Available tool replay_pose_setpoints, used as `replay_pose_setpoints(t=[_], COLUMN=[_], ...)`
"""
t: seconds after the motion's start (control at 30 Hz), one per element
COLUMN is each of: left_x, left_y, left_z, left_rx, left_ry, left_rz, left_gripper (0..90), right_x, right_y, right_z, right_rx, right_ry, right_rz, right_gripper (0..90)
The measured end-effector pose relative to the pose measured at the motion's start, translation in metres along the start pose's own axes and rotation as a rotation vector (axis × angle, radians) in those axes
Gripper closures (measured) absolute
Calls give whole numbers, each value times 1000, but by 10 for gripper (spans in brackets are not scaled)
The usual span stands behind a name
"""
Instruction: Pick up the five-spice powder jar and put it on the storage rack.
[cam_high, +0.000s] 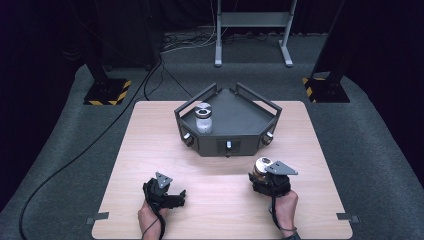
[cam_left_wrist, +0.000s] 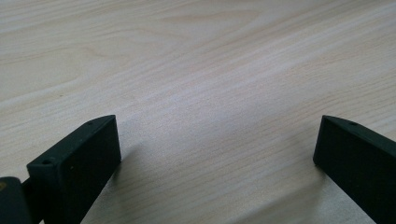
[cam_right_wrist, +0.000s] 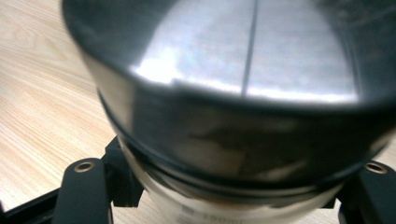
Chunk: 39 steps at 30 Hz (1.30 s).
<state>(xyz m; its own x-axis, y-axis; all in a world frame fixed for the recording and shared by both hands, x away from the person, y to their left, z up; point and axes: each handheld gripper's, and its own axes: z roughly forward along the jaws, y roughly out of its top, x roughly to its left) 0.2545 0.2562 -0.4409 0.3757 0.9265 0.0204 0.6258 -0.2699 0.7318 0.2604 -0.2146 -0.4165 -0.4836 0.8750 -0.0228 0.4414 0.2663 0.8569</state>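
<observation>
A jar (cam_high: 260, 167) with a silver lid and brownish contents sits between the jaws of my right gripper (cam_high: 262, 175), at the near right of the wooden table (cam_high: 150, 145). In the right gripper view the jar's lid (cam_right_wrist: 243, 56) looms close, and my right gripper (cam_right_wrist: 224, 191) is shut on the jar's body, one black jaw on each side. A second jar (cam_high: 203, 118), pale with a silver lid, stands upright in the left part of a dark grey tray (cam_high: 245, 120). My left gripper (cam_high: 179, 196) rests low at the near left, open (cam_left_wrist: 217, 144) over bare wood.
The tray has raised rail handles and small knobs (cam_high: 228, 145) on its front wall. Beyond the table lie grey carpet, black cables (cam_high: 100, 140), two post bases with yellow-black stripes (cam_high: 107, 92) and a grey metal stand (cam_high: 252, 35).
</observation>
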Motion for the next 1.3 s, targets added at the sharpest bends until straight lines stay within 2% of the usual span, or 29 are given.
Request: replay_pose_setpoints(t=[0.67, 1.3], left_x=[0, 0], left_y=[0, 0], left_z=[0, 0], left_rx=[0, 0], left_ry=[1, 0], left_rz=[1, 1], left_gripper=[5, 6], right_x=[-1, -4], right_y=[20, 35], right_z=[-11, -14], right_rx=[-18, -27], right_ry=[-6, -5], right_rz=[-36, -63], right_gripper=[305, 305])
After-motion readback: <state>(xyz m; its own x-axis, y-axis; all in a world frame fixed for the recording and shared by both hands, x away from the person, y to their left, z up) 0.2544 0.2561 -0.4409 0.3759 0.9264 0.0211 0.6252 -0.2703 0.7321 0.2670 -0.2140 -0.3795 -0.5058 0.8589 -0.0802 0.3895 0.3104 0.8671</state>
